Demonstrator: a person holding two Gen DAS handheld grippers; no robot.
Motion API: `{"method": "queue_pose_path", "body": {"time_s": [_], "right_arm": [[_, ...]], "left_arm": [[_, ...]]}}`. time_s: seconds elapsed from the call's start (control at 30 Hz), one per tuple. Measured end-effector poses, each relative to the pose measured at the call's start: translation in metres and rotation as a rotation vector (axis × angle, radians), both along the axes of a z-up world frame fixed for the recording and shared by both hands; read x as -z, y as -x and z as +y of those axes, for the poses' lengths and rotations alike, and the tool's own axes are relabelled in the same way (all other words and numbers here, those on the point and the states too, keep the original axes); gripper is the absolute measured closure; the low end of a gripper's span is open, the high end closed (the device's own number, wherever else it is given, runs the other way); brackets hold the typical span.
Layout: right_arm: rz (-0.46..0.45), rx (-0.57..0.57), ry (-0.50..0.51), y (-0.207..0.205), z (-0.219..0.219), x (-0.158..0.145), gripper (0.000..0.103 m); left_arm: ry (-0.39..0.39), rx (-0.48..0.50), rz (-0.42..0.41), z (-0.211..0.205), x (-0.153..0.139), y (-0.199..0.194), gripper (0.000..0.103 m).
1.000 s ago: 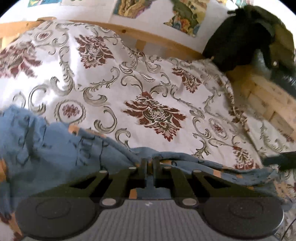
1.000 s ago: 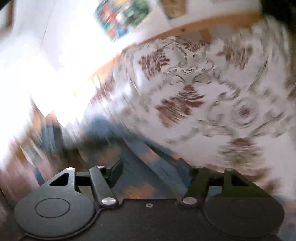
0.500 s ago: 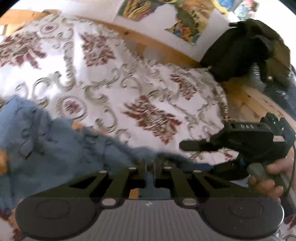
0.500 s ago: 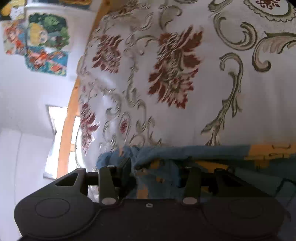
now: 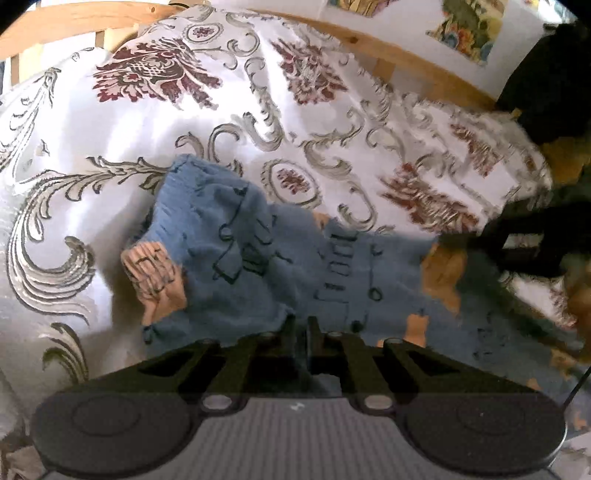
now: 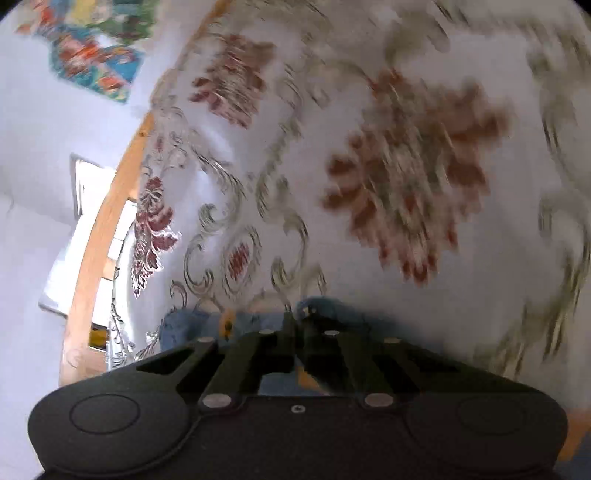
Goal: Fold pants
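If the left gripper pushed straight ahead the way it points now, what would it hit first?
The left gripper is already shut on the blue knitted pants with orange cuffs. Straight ahead it would likely plough into more of that bunched fabric, then the floral white bedspread beyond; depth is unclear.

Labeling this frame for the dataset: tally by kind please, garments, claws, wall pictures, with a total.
Pants: 1
Claws: 2, left claw and right claw, both shut on the pants
Wall pictures: 2, one in the left wrist view, one in the right wrist view
Total: 5
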State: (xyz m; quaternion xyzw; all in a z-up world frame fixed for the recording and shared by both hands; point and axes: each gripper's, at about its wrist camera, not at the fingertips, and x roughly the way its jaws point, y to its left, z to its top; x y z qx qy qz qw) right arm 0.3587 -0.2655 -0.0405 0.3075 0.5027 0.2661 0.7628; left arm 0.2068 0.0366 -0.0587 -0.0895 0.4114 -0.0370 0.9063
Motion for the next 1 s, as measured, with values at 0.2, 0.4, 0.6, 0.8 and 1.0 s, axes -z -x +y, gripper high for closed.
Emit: {"method": "queue_pose_path", "body": {"time_s": [0.2,0.4,0.6,0.8,1.0], "right_arm": [[-0.074,-0.046,0.102,-0.035,0.002,-0.006,0.098],[-0.069,-0.032,0.081,-0.035,-0.049,-0.012,0.041],[-0.131,-0.076,-0.011,0.054,-0.093,-0.031,0.024],[-0.201,0.087,0.303,0.130,-0.147,-0.009,0.021],[-0.373,0.279,0.586,0.226,-0.191,-0.043,0.012]], "left_arm": [[-0.030,0.000,-0.006,-0.003,0.000,-0.004,0.097],[0.012,0.006,0.006,0.007,-0.010,-0.007,0.086],[-0.116,-0.048,-0.073,0.014,-0.023,-0.015,0.040],[-0.213,-0.027,-0.047,0.012,-0.011,-0.023,0.044],[-0.334,-0.048,-0.034,-0.017,-0.014,-0.015,0.025]]}}
